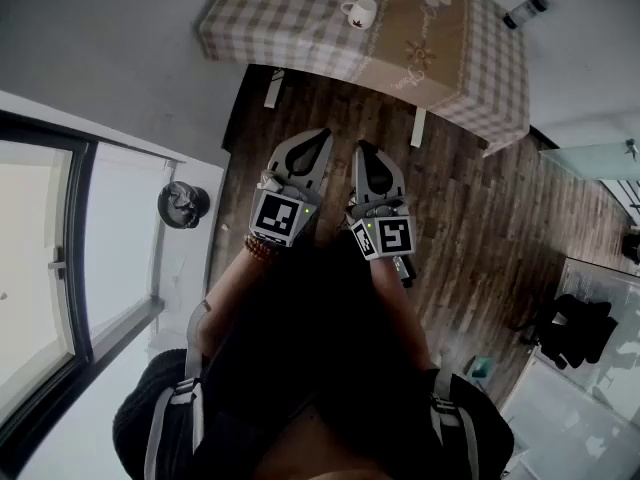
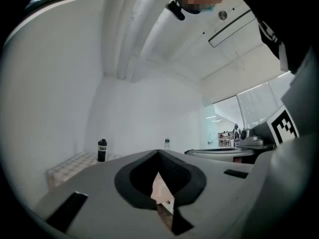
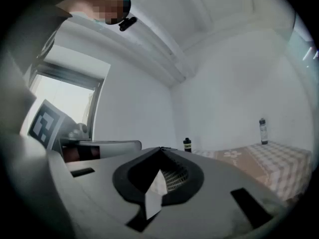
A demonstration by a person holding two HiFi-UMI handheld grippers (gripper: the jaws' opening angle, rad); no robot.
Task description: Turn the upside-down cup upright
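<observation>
Left gripper (image 1: 322, 134) and right gripper (image 1: 361, 148) clenched, empty; cup (image 1: 360, 12) at twelve o'clock. Jaws arriving shut could knock it over.

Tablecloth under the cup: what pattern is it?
The tablecloth has beige-and-white checks with a tan floral band down the middle; the head view shows it best.

Seemingly glazed cup (image 1: 360, 12), cloth-covered table (image 1: 290, 18)

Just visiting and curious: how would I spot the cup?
Look at the table with the checked cloth across the wooden floor. Near its middle stands the cup, small and white with a handle, unlike the tall bottle at the corner.
</observation>
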